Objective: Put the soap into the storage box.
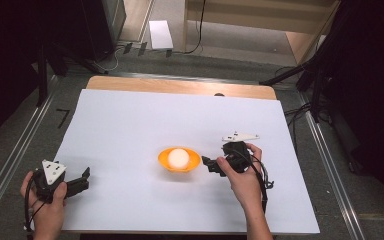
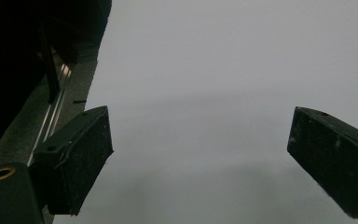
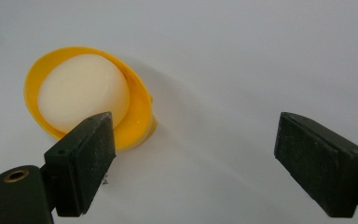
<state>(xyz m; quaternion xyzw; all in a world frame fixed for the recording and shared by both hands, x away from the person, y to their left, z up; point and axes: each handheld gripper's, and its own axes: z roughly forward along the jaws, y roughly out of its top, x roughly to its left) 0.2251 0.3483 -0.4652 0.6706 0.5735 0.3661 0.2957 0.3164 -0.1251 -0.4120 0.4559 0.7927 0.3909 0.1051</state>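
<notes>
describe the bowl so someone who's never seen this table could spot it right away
On the white sheet covering the table, look near the middle, just left of the right tongs. The orange bowl sits there, the sheet's one bright thing, holding a pale cream ball.

Bright overhead light on white sheet, dark surroundings, dim grey left gripper view, soft focus

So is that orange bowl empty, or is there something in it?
Not empty. The bowl holds a pale round ball that sits inside its rim, seen in both the high view and the right gripper view.
</notes>
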